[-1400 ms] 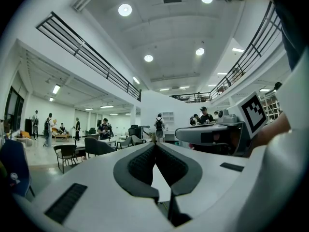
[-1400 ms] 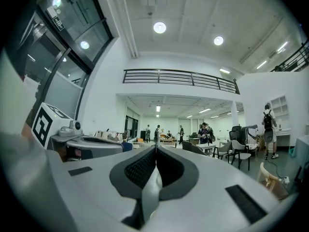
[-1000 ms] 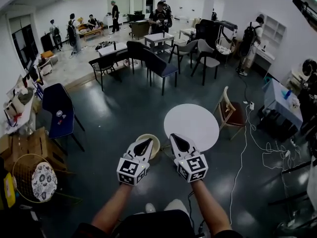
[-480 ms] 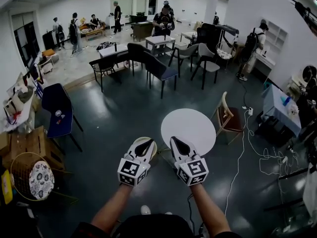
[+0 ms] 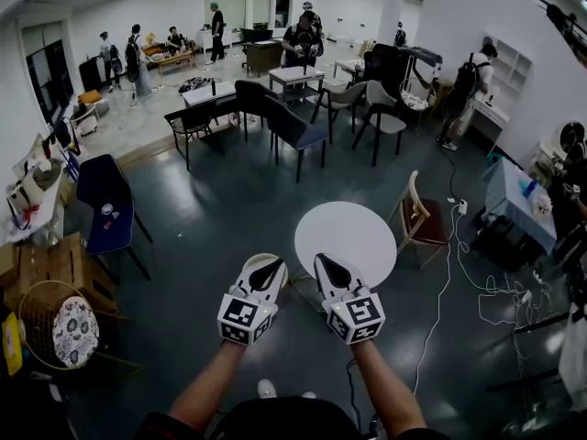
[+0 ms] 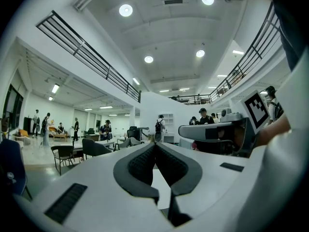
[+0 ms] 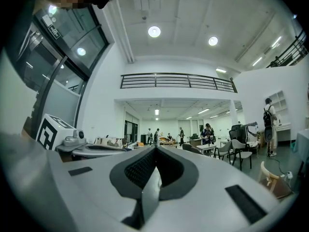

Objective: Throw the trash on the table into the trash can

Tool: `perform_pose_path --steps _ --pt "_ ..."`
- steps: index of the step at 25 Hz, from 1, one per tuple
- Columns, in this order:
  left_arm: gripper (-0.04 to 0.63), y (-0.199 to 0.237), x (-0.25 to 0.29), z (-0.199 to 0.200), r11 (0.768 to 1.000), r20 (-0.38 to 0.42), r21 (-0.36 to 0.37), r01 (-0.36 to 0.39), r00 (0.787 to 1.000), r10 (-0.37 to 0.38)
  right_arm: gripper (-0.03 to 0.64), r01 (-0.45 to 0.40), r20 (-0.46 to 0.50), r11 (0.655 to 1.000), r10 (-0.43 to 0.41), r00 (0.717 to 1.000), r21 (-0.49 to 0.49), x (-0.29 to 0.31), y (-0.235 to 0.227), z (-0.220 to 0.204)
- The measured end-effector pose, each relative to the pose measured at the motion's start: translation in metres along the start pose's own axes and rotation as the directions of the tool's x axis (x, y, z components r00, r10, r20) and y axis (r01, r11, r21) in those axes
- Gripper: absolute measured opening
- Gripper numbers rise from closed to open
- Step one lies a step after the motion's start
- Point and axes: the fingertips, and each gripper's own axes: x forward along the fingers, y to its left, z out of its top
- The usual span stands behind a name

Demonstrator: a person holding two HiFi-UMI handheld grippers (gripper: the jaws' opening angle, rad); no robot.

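White round desk (image 5: 353,232), head view: top looks bare. No trash vis. on it or elsewhere in shot, so the task's thing can't be located.
- Trash can (image 5: 286,269): cream, round, on floor just beside desk's near-left edge, partly hidden behind left gripper (image 5: 269,266). Prob. parked there so a drop from the desk is short.
- Right gripper (image 5: 328,264): alongside the left one, over desk's near edge.
- Both are held out side by side, tips fwd. Reads as a neutral carry pose w/ person standing back from desk, not a reach.
- Marker cube (image 5: 240,319) on each gripper: b/w square patterns only, no letters.
- Wooden chair (image 5: 422,214) at desk's right.
- Blue chair (image 5: 105,204) far left: small round mark on it, too small to read.

Left gripper view:
- Fingers (image 6: 140,166) clenched, dark ribbed pads meeting at the tip, nothing btwn them.
- Camera looks level across the room, not down at desk.
- Other gripper sits at right w/ its cube pattern showing.
- No legible writing.

Right gripper view:
- Its fingers (image 7: 142,168) likewise pressed together, empty.
- Other gripper lies at left edge, cube pattern vis.
- Chairs and people in bkgd, railing above.
- No brand or label readable.

Judgement: w/ desk bare and both grippers empty, there is nothing to pick up from here. Either the clearing is done or the trash lies out of shot, and the pics don't settle which.
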Motion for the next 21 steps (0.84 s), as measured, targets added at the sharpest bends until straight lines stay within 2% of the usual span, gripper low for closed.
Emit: perform_pose_path --steps 21 --pt "0.015 -0.029 0.004 0.002 1.000 0.002 0.012 0.022 1.000 -0.022 0.017 0.010 0.000 1.000 -0.010 1.000 0.000 -0.024 -0.009 0.001"
